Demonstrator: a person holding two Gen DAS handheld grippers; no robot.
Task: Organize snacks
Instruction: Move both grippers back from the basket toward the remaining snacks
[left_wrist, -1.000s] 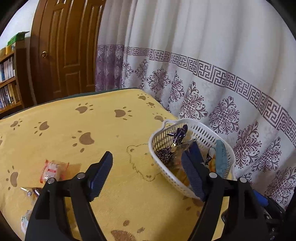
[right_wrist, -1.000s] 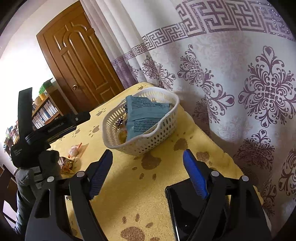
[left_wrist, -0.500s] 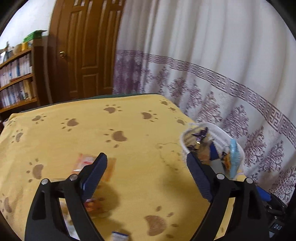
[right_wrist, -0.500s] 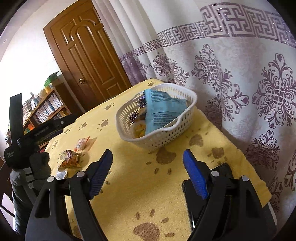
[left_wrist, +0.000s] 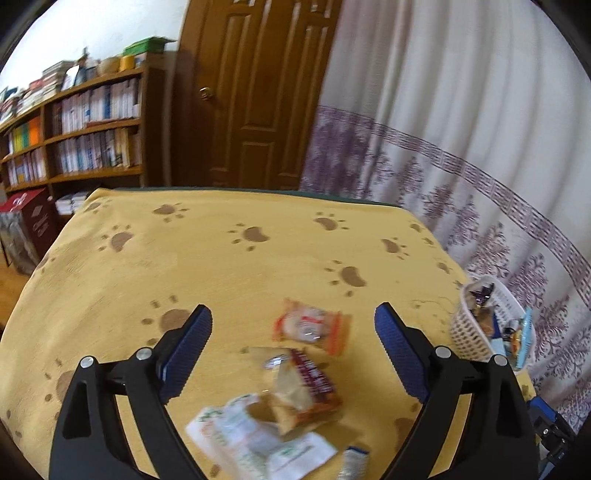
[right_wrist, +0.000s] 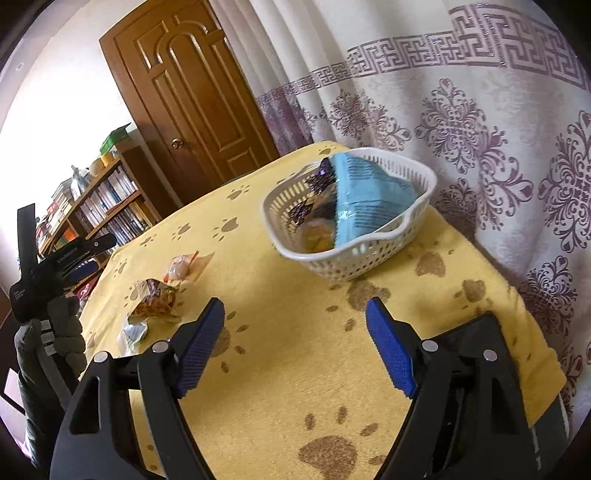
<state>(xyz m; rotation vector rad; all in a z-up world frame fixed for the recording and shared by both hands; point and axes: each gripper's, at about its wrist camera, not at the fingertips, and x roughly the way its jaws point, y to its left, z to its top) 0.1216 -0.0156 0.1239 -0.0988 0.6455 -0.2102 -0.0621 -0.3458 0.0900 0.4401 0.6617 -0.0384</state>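
Left gripper (left_wrist: 293, 325) over loose snacks, jaws opening, nothing between the pads.

It hangs above the orange-edged packet (left_wrist: 312, 325) and the red-brown wrapper (left_wrist: 308, 384), likely lining up the next pick; a white-green packet (left_wrist: 255, 432) lies nearest. Right gripper (right_wrist: 295, 332) is spread wide and empty, jaws opening, near the white basket (right_wrist: 373, 254), which already holds a blue pouch (right_wrist: 365, 199) by the patterned curtain (right_wrist: 480, 129). Table wears a yellow paw-print cloth (left_wrist: 221, 266); door (left_wrist: 258, 92) and bookshelf (left_wrist: 74, 129) behind.

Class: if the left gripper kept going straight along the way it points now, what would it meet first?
Probably the orange-edged snack packet lying between the opening fingers of the left gripper; nothing is held, though depth is uncertain.
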